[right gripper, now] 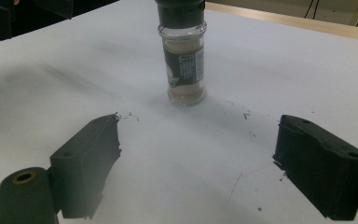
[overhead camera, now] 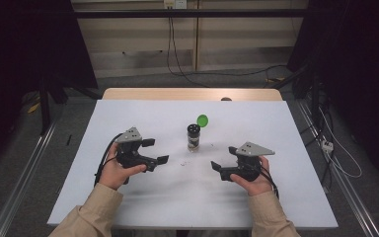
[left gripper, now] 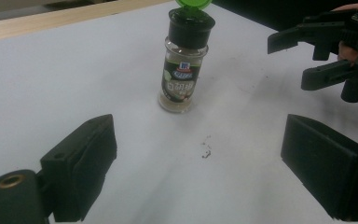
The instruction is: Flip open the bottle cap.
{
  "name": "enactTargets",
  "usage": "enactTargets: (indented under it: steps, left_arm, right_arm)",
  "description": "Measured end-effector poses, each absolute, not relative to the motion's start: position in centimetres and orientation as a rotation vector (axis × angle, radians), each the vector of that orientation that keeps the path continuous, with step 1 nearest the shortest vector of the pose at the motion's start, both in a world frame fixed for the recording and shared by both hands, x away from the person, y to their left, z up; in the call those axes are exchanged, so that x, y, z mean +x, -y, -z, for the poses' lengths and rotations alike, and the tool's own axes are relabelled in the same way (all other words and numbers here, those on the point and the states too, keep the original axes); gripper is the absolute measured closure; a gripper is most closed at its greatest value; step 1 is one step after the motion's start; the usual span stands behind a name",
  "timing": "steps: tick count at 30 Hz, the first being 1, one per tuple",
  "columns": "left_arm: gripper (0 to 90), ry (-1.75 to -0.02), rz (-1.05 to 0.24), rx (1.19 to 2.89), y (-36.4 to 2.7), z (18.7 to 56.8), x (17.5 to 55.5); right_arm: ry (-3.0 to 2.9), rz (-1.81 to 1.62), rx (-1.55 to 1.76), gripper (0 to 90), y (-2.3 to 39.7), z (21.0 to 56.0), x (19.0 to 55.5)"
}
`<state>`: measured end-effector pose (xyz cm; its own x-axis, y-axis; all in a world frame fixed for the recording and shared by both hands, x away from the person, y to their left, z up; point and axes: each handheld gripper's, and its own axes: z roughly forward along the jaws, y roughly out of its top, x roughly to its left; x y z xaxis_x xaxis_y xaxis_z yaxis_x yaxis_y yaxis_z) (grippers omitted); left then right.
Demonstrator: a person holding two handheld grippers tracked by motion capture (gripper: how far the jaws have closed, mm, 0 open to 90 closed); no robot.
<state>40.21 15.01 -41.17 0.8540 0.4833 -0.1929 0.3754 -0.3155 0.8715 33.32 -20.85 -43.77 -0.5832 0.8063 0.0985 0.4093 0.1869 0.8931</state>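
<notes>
Clear spice jar [overhead camera: 194, 138] with black cap, green flip lid [overhead camera: 203, 120], dark label; white table [overhead camera: 143, 197]; black grippers; beige sleeves [overhead camera: 91, 217].

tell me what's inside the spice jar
Through the glass of the jar a pale powder fills the lower part, seen at the bottom and beside the label. The label hides the middle; the green lid is flipped open.

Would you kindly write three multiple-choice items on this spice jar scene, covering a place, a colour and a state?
1. Where does the spice jar stand?
A. between the two tools
B. at the table's left edge
C. in the left tool

2. What colour is the jar's flip lid?
A. red
B. green
C. white

3. How is the flip lid?
A. shut
B. missing
C. flipped open

Answers: 1 A, the high view shows it on the white table between the left tool and the right tool; 2 B, it is bright green; 3 C, it stands up behind the black cap.
</notes>
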Motion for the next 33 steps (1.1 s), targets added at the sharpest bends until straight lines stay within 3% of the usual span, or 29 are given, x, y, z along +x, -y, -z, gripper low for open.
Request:
enactTargets:
  steps: [33]
  left_arm:
    - [9.7, -0.696, -0.166, 1.944, -19.2, 43.2, 38.4]
  right_arm:
    - [-2.037, -1.322, 1.173, 13.5, 25.2, 44.4, 30.6]
